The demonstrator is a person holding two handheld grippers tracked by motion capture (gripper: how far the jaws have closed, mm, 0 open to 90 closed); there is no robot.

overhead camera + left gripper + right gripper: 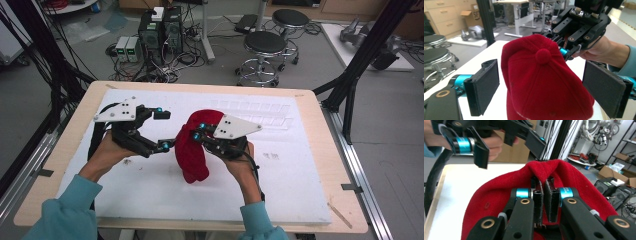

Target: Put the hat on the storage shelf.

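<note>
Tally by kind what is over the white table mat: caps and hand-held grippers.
Red cap: 1
Hand-held grippers: 2, the left gripper open beside the cap, the right gripper shut on it
Total: 3
</note>
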